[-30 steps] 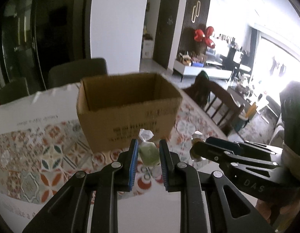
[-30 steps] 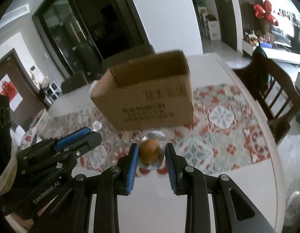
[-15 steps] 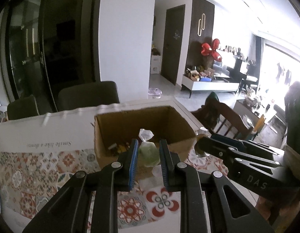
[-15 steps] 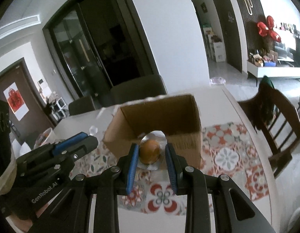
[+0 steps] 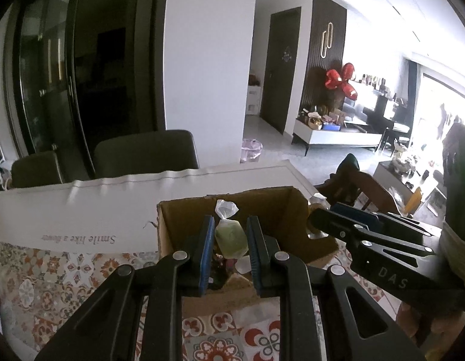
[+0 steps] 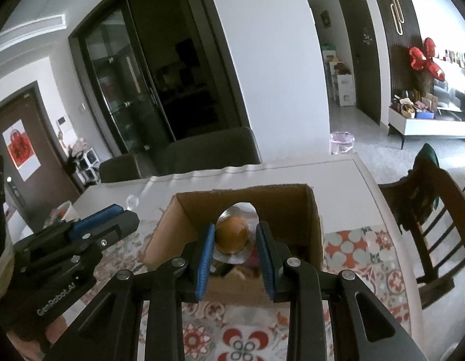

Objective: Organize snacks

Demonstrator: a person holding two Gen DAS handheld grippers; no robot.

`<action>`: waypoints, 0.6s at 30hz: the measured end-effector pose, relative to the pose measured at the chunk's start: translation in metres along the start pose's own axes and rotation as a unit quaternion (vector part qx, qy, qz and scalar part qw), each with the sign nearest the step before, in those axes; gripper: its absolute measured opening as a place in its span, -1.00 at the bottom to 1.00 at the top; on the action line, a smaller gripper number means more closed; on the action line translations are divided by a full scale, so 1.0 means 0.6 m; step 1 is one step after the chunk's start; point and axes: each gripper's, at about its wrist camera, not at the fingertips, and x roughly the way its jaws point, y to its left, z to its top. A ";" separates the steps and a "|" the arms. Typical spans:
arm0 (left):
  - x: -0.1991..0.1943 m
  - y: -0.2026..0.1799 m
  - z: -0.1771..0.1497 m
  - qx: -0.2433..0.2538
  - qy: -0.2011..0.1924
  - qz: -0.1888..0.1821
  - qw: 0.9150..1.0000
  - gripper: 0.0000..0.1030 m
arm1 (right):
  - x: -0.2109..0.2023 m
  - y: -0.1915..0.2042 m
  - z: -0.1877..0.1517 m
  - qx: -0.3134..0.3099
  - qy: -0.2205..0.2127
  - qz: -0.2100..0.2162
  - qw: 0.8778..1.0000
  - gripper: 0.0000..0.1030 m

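Observation:
My left gripper (image 5: pixel 230 234) is shut on a green snack in a clear twisted wrapper (image 5: pixel 230 237), held over the open cardboard box (image 5: pixel 277 207). My right gripper (image 6: pixel 235 236) is shut on a round orange snack in a clear blister pack (image 6: pixel 232 234), also above the open box (image 6: pixel 280 207). Several wrapped snacks lie at the bottom of the box. The right gripper (image 5: pixel 315 221) reaches in from the right in the left wrist view, its tip at the box's right wall. In the right wrist view the left gripper (image 6: pixel 124 213) shows at the left, beside the box.
The box stands on a table with a patterned tile cloth (image 6: pixel 352 246) and a white cloth (image 5: pixel 82 204) behind it. Dark chairs (image 5: pixel 145 153) stand at the far side, and a wooden chair (image 6: pixel 428 207) at the right. A small cup (image 6: pixel 62 210) sits at the table's left.
Both grippers rose and moved forward with their snacks, from in front of the box's side wall to above its open top. The box's inside has come into view.

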 end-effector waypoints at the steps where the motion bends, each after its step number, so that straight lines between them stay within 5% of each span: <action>1: 0.008 0.003 0.002 -0.001 0.004 -0.001 1.000 -0.56 | 0.009 -0.001 0.005 -0.003 0.003 -0.002 1.000 -0.42; 11: 0.087 0.029 0.004 -0.015 0.043 0.007 0.999 -0.53 | 0.084 -0.007 0.027 -0.028 0.027 -0.020 0.999 -0.41; 14: 0.099 0.037 0.001 -0.020 0.054 0.011 0.998 -0.07 | 0.099 -0.009 0.031 -0.030 0.036 -0.030 0.998 -0.39; 17: 0.095 0.044 0.000 -0.029 0.051 0.024 0.998 0.13 | 0.102 -0.014 0.032 -0.025 0.044 -0.048 0.998 0.09; 18: 0.091 0.045 -0.001 -0.028 0.052 0.028 0.998 0.23 | 0.096 -0.013 0.030 -0.026 0.037 -0.058 0.997 0.11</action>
